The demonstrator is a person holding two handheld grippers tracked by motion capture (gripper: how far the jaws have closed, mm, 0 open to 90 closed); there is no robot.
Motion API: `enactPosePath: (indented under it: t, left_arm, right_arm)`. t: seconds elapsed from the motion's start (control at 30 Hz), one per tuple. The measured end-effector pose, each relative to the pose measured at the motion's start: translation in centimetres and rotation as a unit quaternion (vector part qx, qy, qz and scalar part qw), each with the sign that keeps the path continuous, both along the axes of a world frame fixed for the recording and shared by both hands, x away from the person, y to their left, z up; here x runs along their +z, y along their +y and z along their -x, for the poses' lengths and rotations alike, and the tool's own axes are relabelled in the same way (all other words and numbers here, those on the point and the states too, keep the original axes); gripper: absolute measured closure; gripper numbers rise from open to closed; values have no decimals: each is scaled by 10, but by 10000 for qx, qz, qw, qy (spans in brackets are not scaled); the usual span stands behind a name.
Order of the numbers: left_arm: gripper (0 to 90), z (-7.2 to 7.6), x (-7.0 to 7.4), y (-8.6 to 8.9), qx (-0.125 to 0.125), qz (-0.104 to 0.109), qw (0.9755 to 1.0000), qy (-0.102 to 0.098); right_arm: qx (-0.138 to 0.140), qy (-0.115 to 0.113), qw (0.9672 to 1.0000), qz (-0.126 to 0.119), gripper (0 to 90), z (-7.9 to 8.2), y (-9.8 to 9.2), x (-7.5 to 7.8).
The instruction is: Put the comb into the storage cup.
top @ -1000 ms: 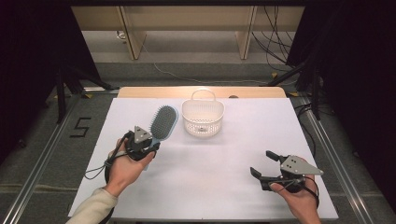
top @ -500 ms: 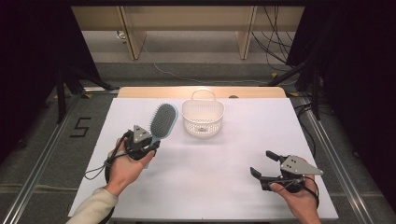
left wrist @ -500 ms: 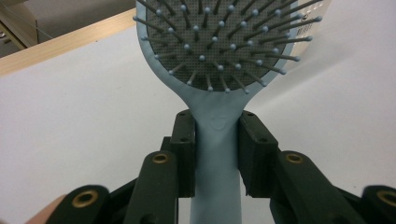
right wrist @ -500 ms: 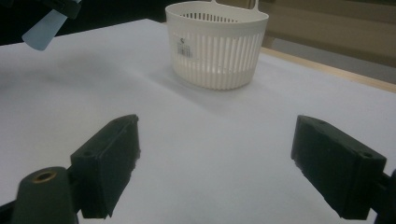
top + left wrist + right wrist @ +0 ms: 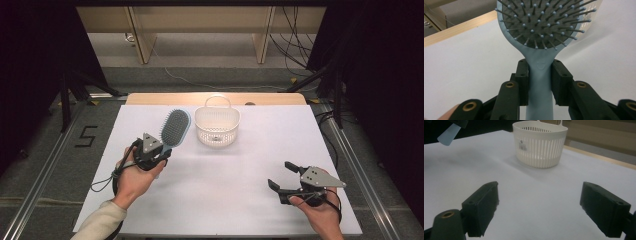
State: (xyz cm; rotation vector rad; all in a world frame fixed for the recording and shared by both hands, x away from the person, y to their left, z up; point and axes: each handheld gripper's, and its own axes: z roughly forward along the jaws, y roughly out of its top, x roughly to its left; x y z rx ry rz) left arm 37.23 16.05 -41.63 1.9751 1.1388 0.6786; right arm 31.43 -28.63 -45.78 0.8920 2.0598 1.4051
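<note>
A light blue hairbrush [image 5: 174, 128] with a grey bristle pad is held above the white table, its head pointing away from the person. My left gripper [image 5: 156, 152] is shut on its handle [image 5: 539, 82], the black pads [image 5: 524, 77] pressing both sides just below the head. A white slatted basket [image 5: 217, 126] with a loop handle stands at the table's far middle, right of the brush; it also appears in the right gripper view [image 5: 540, 143]. My right gripper [image 5: 283, 176] rests near the front right, open with nothing between its pads [image 5: 484, 205].
The white tabletop [image 5: 240, 170] ends in a wooden strip [image 5: 215, 98] at the far edge. Metal rails [image 5: 45, 165] run along both sides. Cables lie on the floor behind the table.
</note>
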Motion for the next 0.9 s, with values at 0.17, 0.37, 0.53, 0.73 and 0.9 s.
enactPosePath:
  t: [0.17, 0.37, 0.53, 0.73, 0.9]
  left_arm:
    - [701, 0, 0, 0, -1, -18, 10000, -38]
    - [701, -1, 1, -1, -24, -60, 9999, -94]
    - [701, -2, 1, -1, -45, -55, 9999, -121]
    - [701, -3, 2, 0, -45, -53, 9998, -159]
    - [701, -4, 0, 0, -45, -65, 9998, -192]
  right_arm:
    - [-1, 7, 10000, -2, 161, 0, 0, 0]
    - [0, -8, 10000, -16, 161, 0, 0, 0]
    - [1, -1, 10000, 0, 161, 0, 0, 0]
    - [-1, -8, 10000, -7, 161, 0, 0, 0]
    - [-1, 1, 10000, 5, 161, 0, 0, 0]
